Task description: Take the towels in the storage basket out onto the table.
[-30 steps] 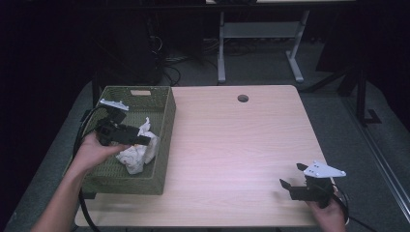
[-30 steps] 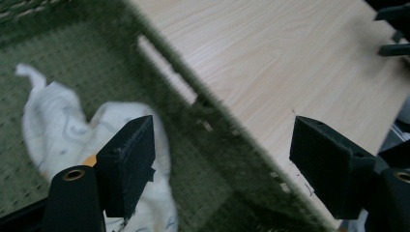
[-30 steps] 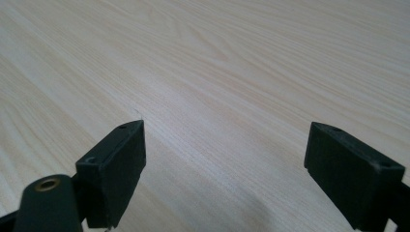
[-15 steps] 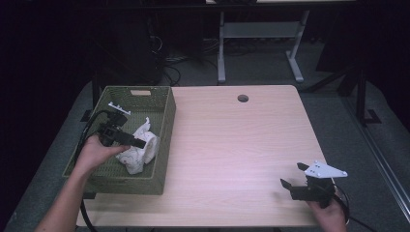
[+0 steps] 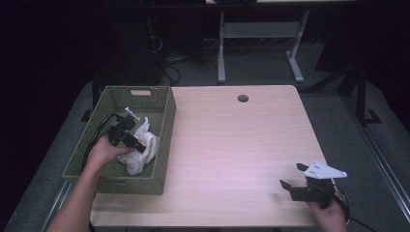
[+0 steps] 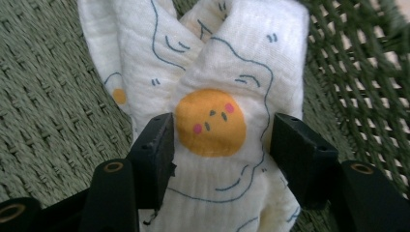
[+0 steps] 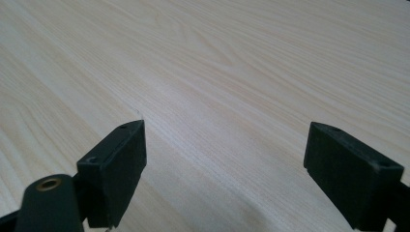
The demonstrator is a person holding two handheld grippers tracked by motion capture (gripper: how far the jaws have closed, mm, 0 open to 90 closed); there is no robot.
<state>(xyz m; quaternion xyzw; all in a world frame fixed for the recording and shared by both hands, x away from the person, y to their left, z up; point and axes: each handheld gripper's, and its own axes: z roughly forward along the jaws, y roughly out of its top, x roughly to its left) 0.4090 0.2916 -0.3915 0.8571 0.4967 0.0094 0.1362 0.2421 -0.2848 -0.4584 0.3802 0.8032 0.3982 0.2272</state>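
Left tool down inside the green basket, jaws just closing around the white cloth bunched between them, one pad touching, the other a little off, not yet clamped. Cloth's long axis straight ahead of the jaws, near the basket's right wall. Right tool wide apart, empty, over the bench, well away.

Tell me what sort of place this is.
Probably a lab or workshop set up for recording handling tasks: a plain wooden table with a cable hole, a desk frame and loose cables on the dim floor behind, and a green woven basket holding a printed cloth.
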